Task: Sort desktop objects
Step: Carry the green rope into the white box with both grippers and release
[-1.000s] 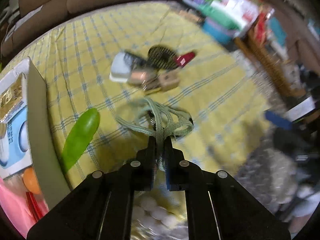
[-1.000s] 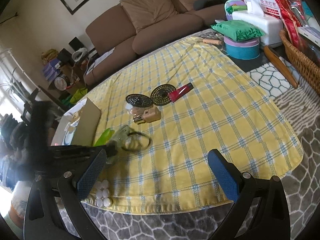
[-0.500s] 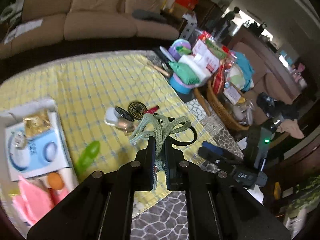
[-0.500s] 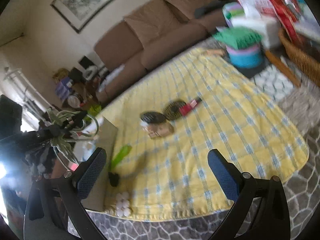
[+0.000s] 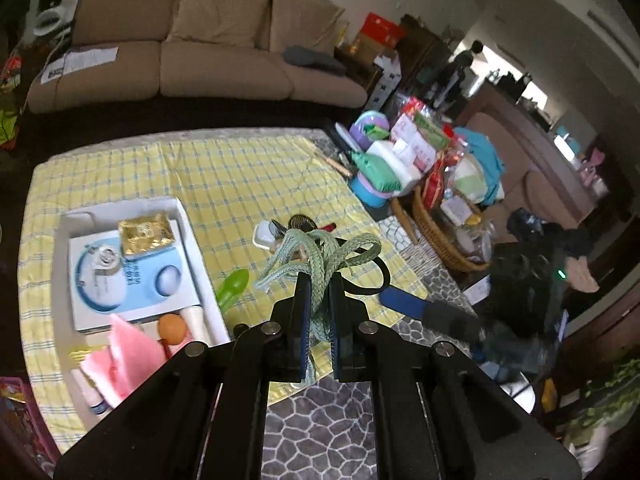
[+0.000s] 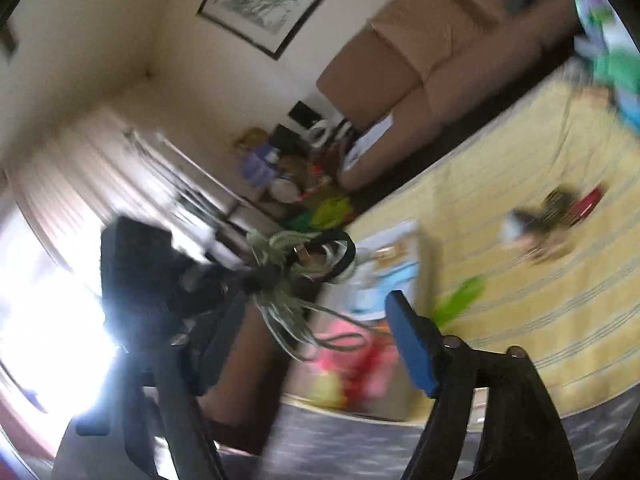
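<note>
Green braided cord point(image 5: 318, 258) is pinched tight between the jaws of the left gripper point(image 5: 319, 300), and it hangs in the air above the near edge of the table. Loops fan out above the jaws, a black strap point(image 5: 376, 276) curls out to the right of the bundle, and loose ends trail down between the fingers. Below lies the yellow checked cloth point(image 5: 224, 176) that covers the table. On its left side sits the white tray point(image 5: 188, 224), holding a blue-and-white box point(image 5: 132, 276) with a gold packet point(image 5: 146, 232) on top, plus an orange ball point(image 5: 172, 326) and something pink point(image 5: 124, 356) at the near end. Just right of the tray a green spoon-shaped piece point(image 5: 232, 286) lies on the cloth, and further back there's a small cluster with a white gadget point(image 5: 266, 236) and a red-handled item, partly hidden behind the cord.

Over to the right gripper point(image 6: 304, 344): its jaws stand wide apart and hold nothing, one blue pad point(image 6: 412, 348) plain to see. Its view is heavily blurred and tilted, but the cord bundle shows up there too, off to the left, clamped in the other gripper with strands dangling. In the left wrist view the right gripper's blue pad pokes in just right of the cord, near the table's edge. A wicker basket point(image 5: 436, 232) stuffed with packets sits on the floor beyond the table.
</note>
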A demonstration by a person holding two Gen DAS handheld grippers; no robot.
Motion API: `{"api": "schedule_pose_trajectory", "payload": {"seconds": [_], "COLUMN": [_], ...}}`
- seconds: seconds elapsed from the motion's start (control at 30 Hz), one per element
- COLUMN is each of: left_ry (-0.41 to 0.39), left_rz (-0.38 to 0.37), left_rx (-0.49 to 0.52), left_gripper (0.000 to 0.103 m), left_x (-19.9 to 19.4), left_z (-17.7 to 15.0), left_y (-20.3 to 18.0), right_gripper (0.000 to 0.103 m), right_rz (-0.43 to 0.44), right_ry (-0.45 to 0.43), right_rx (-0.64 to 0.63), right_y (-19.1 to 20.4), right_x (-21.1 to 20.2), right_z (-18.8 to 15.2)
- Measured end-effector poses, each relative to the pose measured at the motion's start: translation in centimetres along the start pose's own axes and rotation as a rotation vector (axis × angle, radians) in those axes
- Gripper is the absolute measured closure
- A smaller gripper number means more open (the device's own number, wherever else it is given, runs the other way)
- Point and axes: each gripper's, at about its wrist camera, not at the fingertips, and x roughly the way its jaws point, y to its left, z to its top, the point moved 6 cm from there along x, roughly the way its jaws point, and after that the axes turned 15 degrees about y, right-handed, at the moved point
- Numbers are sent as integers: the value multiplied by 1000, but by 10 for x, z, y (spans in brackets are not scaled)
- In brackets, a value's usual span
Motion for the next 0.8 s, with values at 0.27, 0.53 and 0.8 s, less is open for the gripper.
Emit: {"api": "schedule_pose_trajectory", "payload": {"seconds": [0.27,0.53,0.8], "left_ry": [-84,-31,145], "left_rz": [7,61,138], "left_rx": [-20,-138,-256], "left_gripper": [95,95,95], "left_x": [-64,-50,43], "left_z": [-10,-42,-99], "left_y": [30,115,191], "right_gripper": [63,70,74], "right_rz": [-26,-289,-523], "right_ry": [66,192,401], "right_rx": [-52,-169,-180], "right_y": [60,62,-17], "right_x": [51,141,220], "right_z": [23,-8,-55]}}
